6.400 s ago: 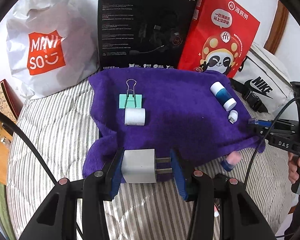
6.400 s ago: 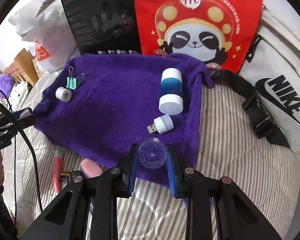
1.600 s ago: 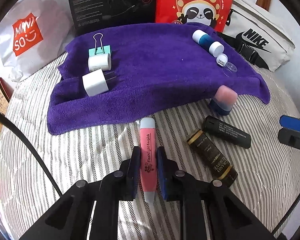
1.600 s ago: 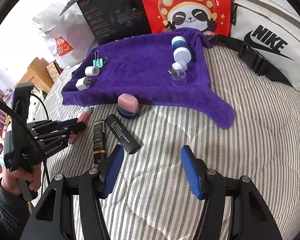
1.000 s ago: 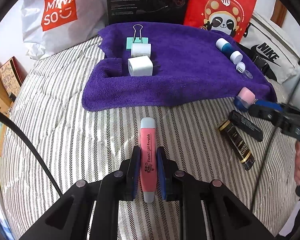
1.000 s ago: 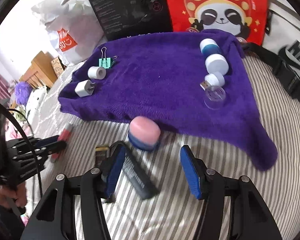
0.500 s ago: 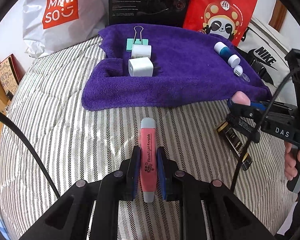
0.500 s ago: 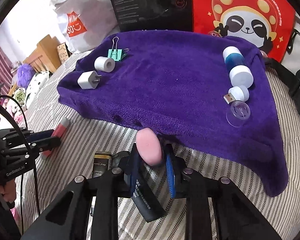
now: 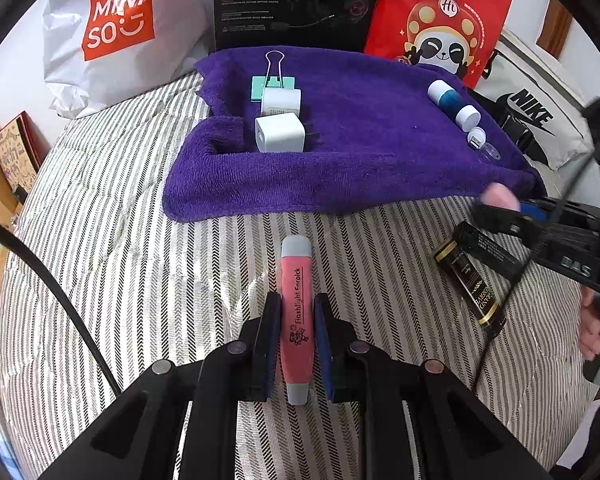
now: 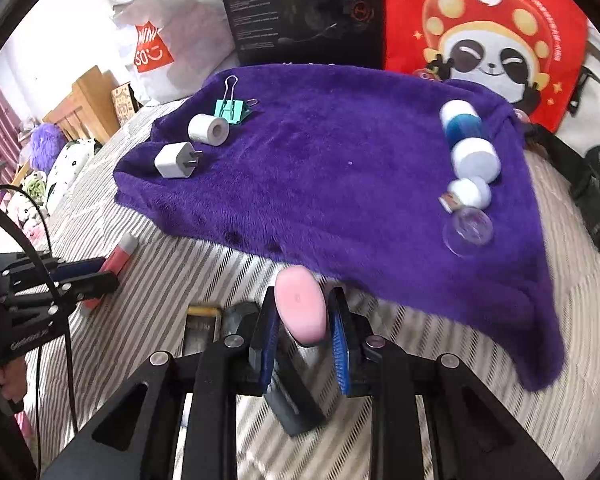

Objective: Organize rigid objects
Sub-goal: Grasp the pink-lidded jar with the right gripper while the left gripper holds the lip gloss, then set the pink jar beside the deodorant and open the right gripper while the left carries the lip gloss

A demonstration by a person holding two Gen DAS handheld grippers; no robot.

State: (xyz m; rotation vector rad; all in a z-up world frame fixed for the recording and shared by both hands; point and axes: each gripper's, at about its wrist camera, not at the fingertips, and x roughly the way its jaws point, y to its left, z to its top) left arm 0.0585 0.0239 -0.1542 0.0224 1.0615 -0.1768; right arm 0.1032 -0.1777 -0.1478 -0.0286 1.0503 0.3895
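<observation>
Both wrist views over purple towel point(image 9: 372, 152)

Left hand-held gripper point(image 9: 296, 336) is clamped on a pink tube point(image 9: 297, 312) (grey caps at both ends), tube pointing away over the striped bed point(image 9: 100, 240). Purple towel point(image 9: 360, 152) lies beyond it: teal binder clip point(image 9: 272, 80), white roll point(image 9: 281, 101) and white charger plug point(image 9: 279, 134) in a line on its left side; blue-and-white bottle point(image 9: 453, 100) and small USB piece point(image 9: 476, 137) on its right. Right hand-held gripper point(image 9: 512, 216) enters at right edge, pinching a pink-topped item point(image 9: 500, 197), above two dark tubes point(image 9: 470, 280).
</observation>
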